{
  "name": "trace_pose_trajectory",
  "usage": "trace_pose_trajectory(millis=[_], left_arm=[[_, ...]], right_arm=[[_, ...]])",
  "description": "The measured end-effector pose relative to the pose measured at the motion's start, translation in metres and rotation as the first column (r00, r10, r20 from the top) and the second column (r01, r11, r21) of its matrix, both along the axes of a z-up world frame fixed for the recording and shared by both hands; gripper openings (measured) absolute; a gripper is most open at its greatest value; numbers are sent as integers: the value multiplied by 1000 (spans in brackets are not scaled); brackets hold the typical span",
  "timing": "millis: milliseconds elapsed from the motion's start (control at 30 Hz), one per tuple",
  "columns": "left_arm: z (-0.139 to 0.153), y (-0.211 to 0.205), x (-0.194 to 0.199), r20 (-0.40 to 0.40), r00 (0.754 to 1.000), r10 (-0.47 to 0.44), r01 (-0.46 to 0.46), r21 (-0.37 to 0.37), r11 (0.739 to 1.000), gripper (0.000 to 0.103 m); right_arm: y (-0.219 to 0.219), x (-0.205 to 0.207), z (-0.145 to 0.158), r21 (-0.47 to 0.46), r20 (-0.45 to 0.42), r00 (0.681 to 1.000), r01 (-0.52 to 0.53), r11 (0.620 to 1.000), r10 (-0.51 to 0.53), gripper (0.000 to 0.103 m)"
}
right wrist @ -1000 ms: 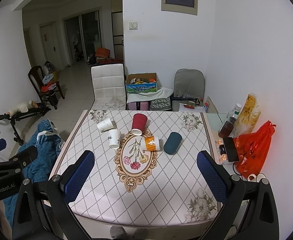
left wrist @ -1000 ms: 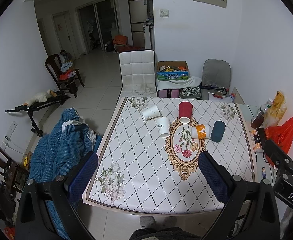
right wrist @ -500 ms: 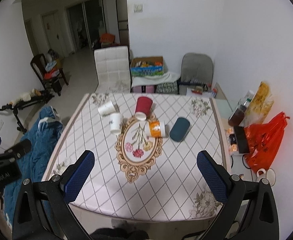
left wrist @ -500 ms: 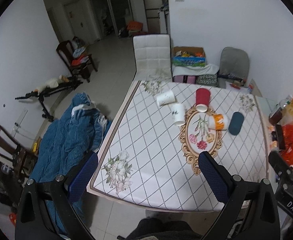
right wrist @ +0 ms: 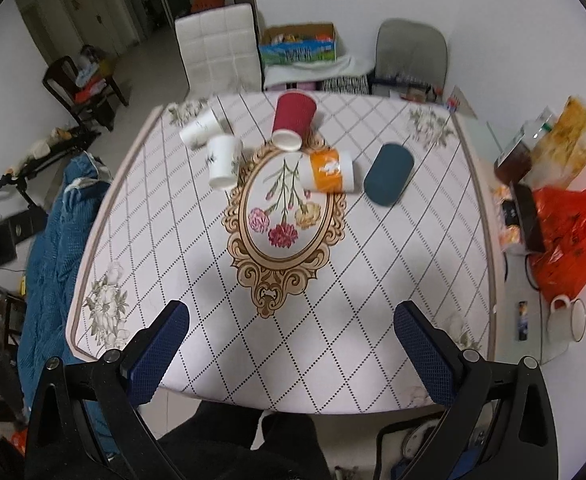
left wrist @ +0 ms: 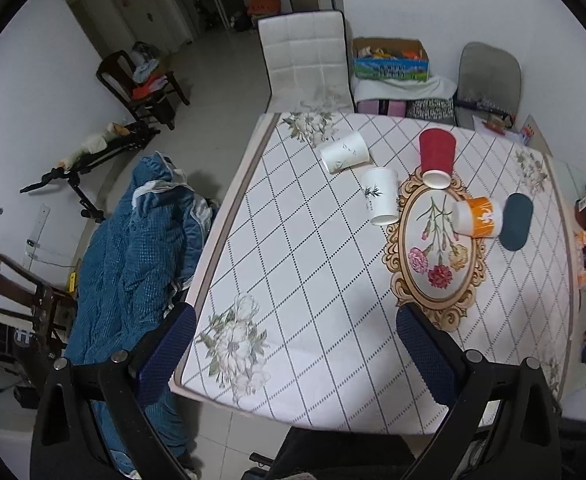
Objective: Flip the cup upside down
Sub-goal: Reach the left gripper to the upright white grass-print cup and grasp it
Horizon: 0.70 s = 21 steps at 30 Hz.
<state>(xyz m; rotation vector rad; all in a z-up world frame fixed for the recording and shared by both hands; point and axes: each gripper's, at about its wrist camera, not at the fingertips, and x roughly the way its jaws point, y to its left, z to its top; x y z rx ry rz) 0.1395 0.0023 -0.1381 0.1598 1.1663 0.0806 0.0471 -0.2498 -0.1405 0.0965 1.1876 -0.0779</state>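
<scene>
Left wrist and right wrist: fingers (left wrist: 165, 352) (right wrist: 423, 352) spread wide, empty, above table (right wrist: 373, 264).

Five cups lie on the table (right wrist: 393, 280), far out in front of the right claw (right wrist: 289, 356). Two plain cups (right wrist: 224, 160) are off to its left. The ridged cup (right wrist: 293, 120) is farthest ahead. The printed cup (right wrist: 327, 171) and the dark cup (right wrist: 389, 174) lie to the right, just beside each other.

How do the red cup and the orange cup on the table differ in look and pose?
The red cup is plain, ribbed and larger; the orange cup is smaller, with a white figure and white ends. The red cup lies along the table's length, the orange cup across it. Both lie on their sides, untouched by either gripper.
</scene>
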Motion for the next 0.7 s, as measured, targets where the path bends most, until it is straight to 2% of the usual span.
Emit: trace_pose_trajectory(millis=[100, 267, 400, 700], left_arm=[[-17, -1, 34, -39, 999, -18, 18, 5, 1000, 103], [-49, -4, 96, -96, 995, -37, 39, 22, 999, 103], [-81, -8, 147, -163, 986, -40, 41, 6, 999, 103], [-164, -40, 233, -354, 930, -97, 72, -84, 994, 102]], right_arm=[[6, 15, -18, 11, -51, 999, 18, 1000, -17, 103], [12, 52, -64, 12, -154, 987, 47, 999, -45, 103], [12, 81, -108, 14, -239, 968, 86, 996, -80, 103], [-1, 124, -185, -22, -355, 921, 162, 987, -159, 103]])
